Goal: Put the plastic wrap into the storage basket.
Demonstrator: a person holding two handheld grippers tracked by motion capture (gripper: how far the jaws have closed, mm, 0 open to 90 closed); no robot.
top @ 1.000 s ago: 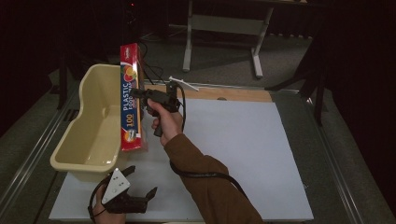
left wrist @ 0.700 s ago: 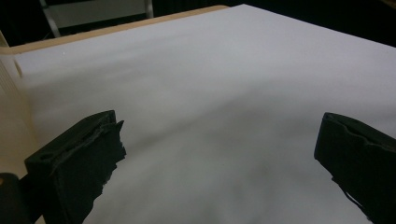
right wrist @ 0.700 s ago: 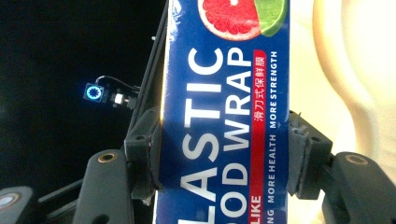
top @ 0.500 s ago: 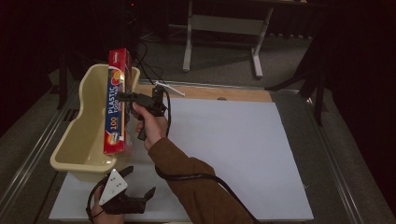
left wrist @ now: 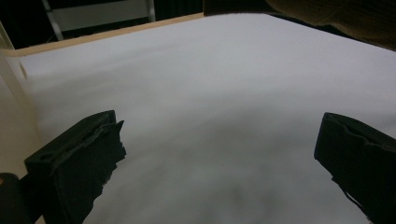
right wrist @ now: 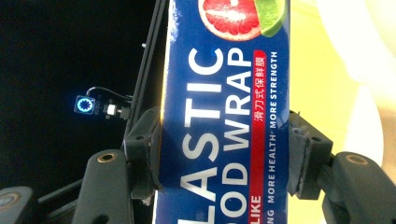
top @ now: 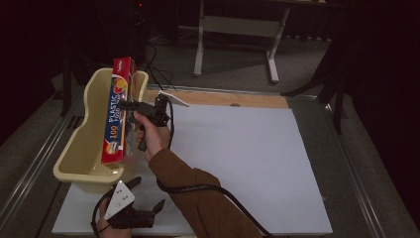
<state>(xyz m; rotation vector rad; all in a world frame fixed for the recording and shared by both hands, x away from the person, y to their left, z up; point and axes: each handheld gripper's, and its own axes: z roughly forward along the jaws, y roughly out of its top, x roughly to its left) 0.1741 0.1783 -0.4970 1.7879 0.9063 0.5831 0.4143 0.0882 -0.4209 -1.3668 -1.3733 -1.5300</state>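
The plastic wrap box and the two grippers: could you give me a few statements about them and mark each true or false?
1. The right gripper has its fingers clamped on the plastic wrap box. True.
2. The box lies flat on the white sheet. False: it is held on end over the yellow tub.
3. The left gripper holds a cup. False: its fingers stand apart over the bare sheet.
4. The box shows a grapefruit picture. True.

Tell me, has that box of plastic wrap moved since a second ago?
Yes. Held in the right gripper, the plastic wrap box has shifted left, from the right rim of the yellow tub to over its inside.
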